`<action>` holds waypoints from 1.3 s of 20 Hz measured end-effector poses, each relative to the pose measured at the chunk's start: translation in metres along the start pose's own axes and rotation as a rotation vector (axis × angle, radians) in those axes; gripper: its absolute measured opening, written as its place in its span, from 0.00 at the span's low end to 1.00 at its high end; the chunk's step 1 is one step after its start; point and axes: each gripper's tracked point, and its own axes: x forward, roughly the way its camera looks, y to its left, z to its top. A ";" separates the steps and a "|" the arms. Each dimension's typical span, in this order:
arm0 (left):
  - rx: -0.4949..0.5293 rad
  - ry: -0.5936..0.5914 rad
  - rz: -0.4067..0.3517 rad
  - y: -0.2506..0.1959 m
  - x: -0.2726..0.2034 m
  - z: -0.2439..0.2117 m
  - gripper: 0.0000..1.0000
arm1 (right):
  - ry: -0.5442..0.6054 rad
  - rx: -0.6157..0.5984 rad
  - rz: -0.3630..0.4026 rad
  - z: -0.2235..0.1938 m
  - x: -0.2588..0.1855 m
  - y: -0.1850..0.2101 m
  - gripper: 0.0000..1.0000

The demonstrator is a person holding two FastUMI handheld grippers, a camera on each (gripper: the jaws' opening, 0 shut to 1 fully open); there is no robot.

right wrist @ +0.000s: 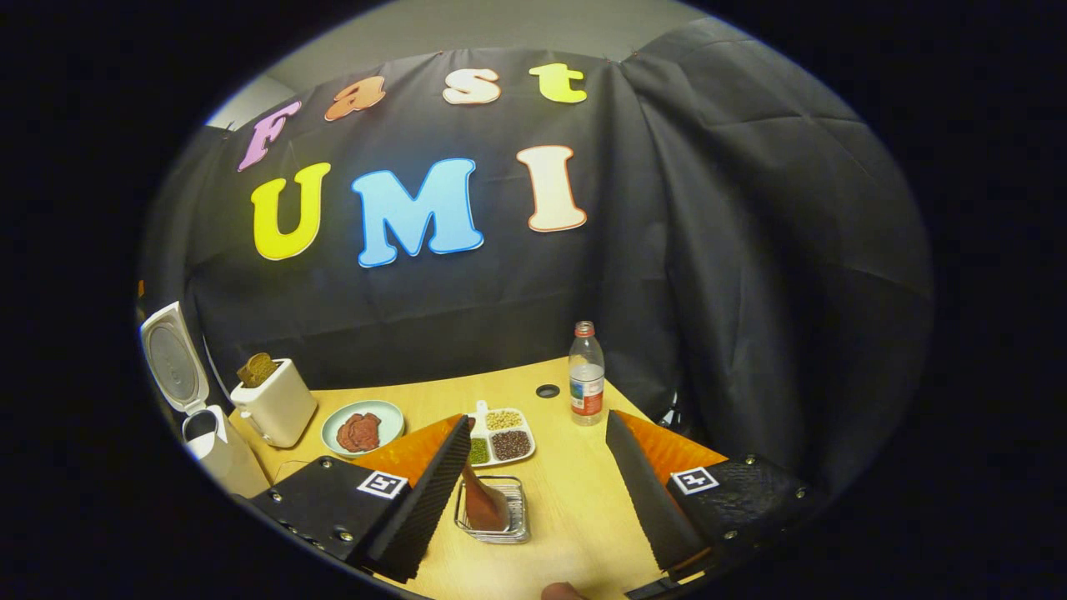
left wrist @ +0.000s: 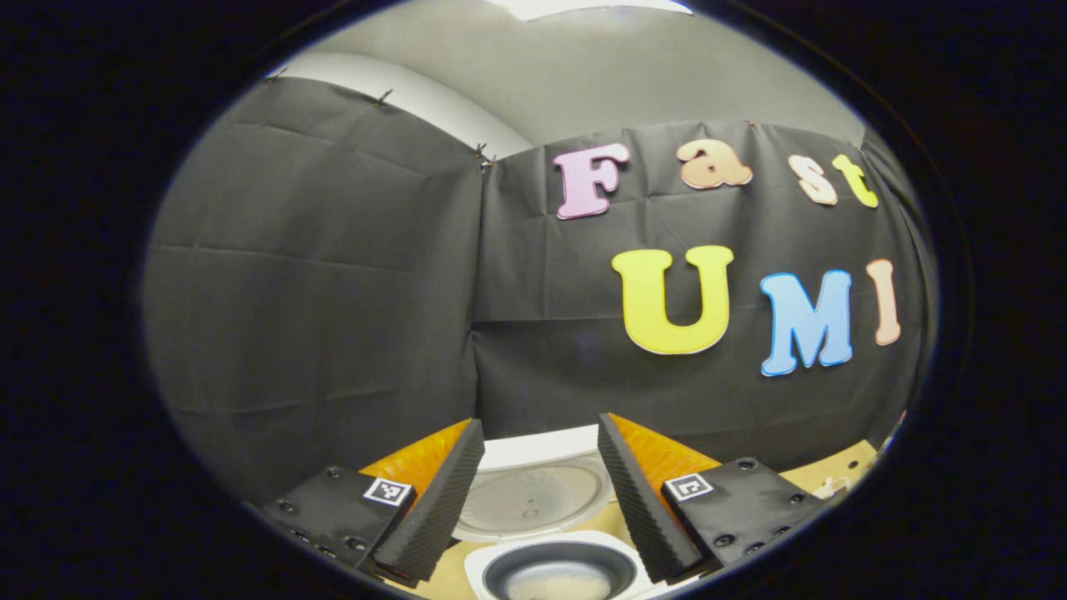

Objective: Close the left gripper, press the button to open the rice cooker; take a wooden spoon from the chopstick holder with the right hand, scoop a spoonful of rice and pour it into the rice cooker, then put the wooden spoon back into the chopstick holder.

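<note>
Rice cooker (left wrist: 557, 533) open; both jaws wide, empty. We'd grip the stiff, light wooden spoon (right wrist: 483, 504) mid-handle in the chopstick holder (right wrist: 493, 510).

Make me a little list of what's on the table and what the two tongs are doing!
rice cooker: lid up, pot showing
left tongs: open, above the rice cooker, holding nothing
right tongs: open, above the chopstick holder
chopstick holder: wire basket, wooden spoon standing inside
toaster: bread sticking out
plate: reddish slices on it
divided dish: beans and grains
bottle: upright
</note>
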 end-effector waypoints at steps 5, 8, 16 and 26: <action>-0.004 0.123 0.016 0.015 0.082 -0.031 0.95 | 0.018 -0.005 -0.063 -0.009 -0.015 -0.029 0.99; -0.046 0.223 0.028 0.022 0.109 -0.061 0.95 | 0.019 -0.016 -0.089 -0.007 -0.018 -0.042 0.99; -0.050 0.202 0.011 0.018 0.098 -0.057 0.99 | -0.021 -0.031 -0.042 0.016 -0.003 -0.026 0.99; -0.100 0.241 -0.065 -0.028 -0.008 -0.099 0.92 | -0.027 -0.065 0.071 0.026 0.021 0.018 0.99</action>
